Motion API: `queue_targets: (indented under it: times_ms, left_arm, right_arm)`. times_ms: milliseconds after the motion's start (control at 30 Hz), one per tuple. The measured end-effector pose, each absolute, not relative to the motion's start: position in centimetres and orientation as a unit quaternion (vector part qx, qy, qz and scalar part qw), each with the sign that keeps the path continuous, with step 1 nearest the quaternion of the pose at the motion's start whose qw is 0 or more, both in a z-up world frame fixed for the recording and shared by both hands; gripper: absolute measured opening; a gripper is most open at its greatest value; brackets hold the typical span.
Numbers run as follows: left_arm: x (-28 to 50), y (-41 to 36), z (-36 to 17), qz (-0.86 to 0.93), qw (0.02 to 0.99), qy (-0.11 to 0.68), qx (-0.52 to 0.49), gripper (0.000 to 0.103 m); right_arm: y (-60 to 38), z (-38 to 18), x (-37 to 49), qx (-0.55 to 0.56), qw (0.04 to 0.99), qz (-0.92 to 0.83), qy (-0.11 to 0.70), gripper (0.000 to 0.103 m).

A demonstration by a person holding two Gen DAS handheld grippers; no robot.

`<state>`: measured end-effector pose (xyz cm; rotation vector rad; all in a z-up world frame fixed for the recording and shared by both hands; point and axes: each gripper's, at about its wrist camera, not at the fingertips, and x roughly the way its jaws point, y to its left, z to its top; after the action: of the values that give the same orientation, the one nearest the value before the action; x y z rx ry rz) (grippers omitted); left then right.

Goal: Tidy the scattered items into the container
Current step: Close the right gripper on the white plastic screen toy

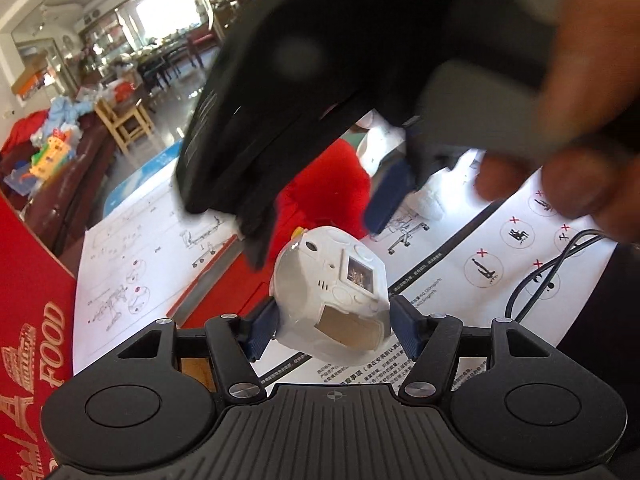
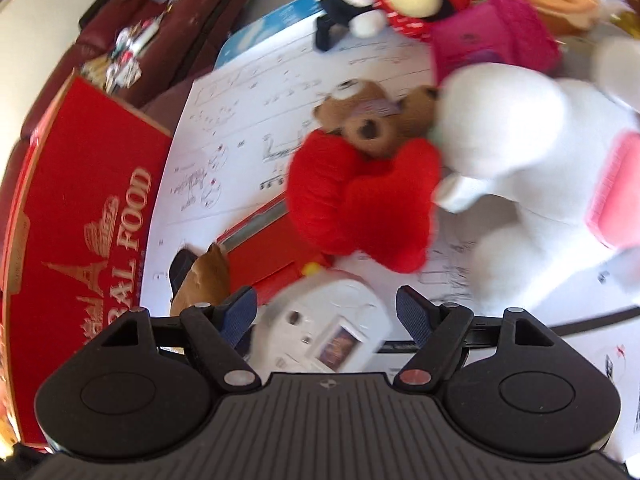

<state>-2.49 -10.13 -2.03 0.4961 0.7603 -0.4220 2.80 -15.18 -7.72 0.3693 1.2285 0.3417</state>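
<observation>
While your left tool [image 1: 332, 330] has the white rounded plastic toy camera [image 1: 334, 292], the red cardboard box [image 1: 32, 320] waits at its left.

Left tool is about half open, both blue pads pressed on the camera's sides, so it's gripped and looks lifted clear of the white printed instruction sheets [image 1: 132, 276] on the counter; you hold it across the narrow body, likely so the box drop stays simple. That tool pitches steeply down. Right tool [image 2: 326, 318] points down too, jaws wide, nothing pinched; the camera sits between its blue fingers [image 2: 412, 316] but I see no contact. Your bare hand [image 1: 580, 128] wraps its handle, blurred, close above the left tool. Still scattered: red plush heart cushion [image 2: 360, 208], small brown teddy bear [image 2: 372, 124], large white plush animal [image 2: 516, 168].
</observation>
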Motion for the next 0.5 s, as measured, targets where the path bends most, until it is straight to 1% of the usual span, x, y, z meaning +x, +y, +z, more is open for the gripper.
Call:
queue_targets:
  times_ms: [100, 167, 267, 300, 400, 500]
  left_arm:
    - [-2.7, -10.0, -2.1, -0.206, 0.875, 0.367, 0.238, 0.064]
    - [-2.7, -9.9, -2.2, -0.213, 0.871, 0.378, 0.231, 0.061]
    - [-2.3, -9.8, -2.7, -0.207, 0.865, 0.396, 0.228, 0.06]
    - [-2.2, -9.7, -2.8, -0.202, 0.865, 0.399, 0.227, 0.062]
    - [-1.5, -9.1, -2.6, -0.207, 0.863, 0.417, 0.196, 0.063]
    - [-1.5, -8.9, -2.8, -0.209, 0.861, 0.423, 0.19, 0.063]
  right_arm:
    - [-14.2, -8.5, 3.0, 0.141, 0.788, 0.15, 0.58, 0.079]
    - [-14.8, -8.5, 2.4, 0.148, 0.79, 0.15, 0.575, 0.079]
    - [-15.7, -8.1, 1.5, 0.147, 0.797, 0.149, 0.567, 0.079]
    - [-15.9, -8.2, 1.3, 0.146, 0.795, 0.146, 0.571, 0.077]
    - [-17.0, -8.5, 0.6, 0.172, 0.788, 0.147, 0.573, 0.077]
    - [-17.7, -8.6, -0.1, 0.185, 0.786, 0.147, 0.571, 0.077]
